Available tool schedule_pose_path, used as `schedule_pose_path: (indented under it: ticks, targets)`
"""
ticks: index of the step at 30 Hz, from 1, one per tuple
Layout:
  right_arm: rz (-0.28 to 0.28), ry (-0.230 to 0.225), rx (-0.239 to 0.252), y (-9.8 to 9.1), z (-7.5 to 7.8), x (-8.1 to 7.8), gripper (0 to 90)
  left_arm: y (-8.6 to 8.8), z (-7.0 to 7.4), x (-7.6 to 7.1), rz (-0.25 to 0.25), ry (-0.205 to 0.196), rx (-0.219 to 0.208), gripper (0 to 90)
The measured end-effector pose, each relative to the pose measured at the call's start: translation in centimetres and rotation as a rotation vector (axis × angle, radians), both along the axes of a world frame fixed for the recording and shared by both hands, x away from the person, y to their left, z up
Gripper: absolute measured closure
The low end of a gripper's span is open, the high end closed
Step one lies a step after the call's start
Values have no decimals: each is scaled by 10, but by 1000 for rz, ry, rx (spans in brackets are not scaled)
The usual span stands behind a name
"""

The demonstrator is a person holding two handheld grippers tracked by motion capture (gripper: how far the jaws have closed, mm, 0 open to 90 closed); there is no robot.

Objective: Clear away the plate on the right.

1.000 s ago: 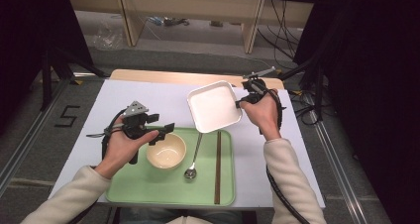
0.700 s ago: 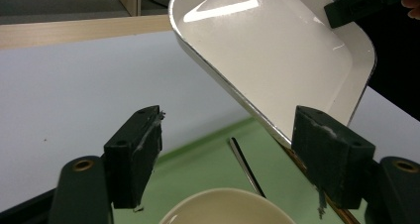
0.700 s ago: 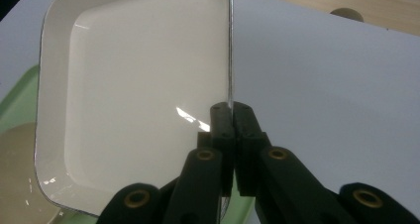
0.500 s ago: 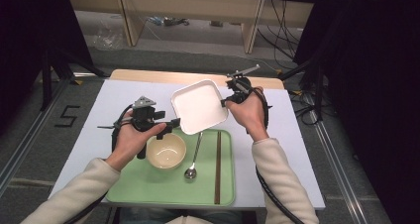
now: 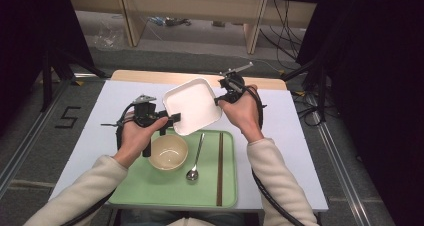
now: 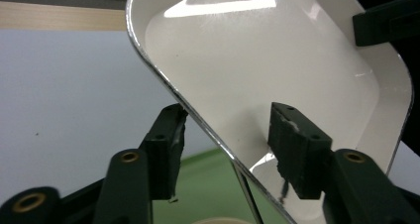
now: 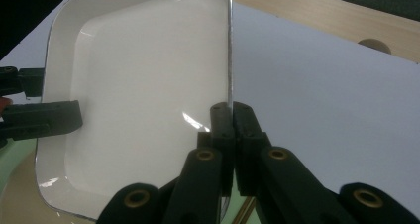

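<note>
Right hand-held gripper [image 7: 232,116] pinched the white square plate's [image 5: 192,105] near rim, while the left hand-held gripper [image 6: 225,135], jaws closing, straddled the opposite rim without yet gripping it.

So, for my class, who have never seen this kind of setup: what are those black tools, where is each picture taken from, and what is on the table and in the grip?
A person holds a hand tool with two black jaws in each hand. One picture looks down from above; the other two come from cameras on the tools. The right gripper is clamped on the rim of a white square dish, held up off the table. The left gripper has its jaws either side of the opposite rim and has just been closing, with gaps showing. On the white table lies a green tray with a cream bowl, a spoon and brown chopsticks.
</note>
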State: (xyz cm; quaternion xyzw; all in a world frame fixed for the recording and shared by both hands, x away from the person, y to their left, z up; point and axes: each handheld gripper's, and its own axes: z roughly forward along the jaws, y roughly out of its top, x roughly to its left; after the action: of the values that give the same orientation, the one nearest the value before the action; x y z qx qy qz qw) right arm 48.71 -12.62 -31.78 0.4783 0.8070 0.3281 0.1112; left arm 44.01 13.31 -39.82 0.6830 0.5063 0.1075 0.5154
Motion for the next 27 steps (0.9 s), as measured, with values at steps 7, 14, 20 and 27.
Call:
schedule_pose_path:
  ticks: [7,14,20,27]
  targets:
    - [-33,-64,-27,10,6,-7,900,9,5,1,55,-1,-45,561]
    - [-30,-114,-31,19,6,-14,900,18,10,3,122,-14,-91,626]
    - [-27,-138,-47,26,4,-18,900,23,15,5,162,-5,-86,681]
    - [-41,-121,-52,30,-2,-20,899,31,21,6,187,-56,-102,822]
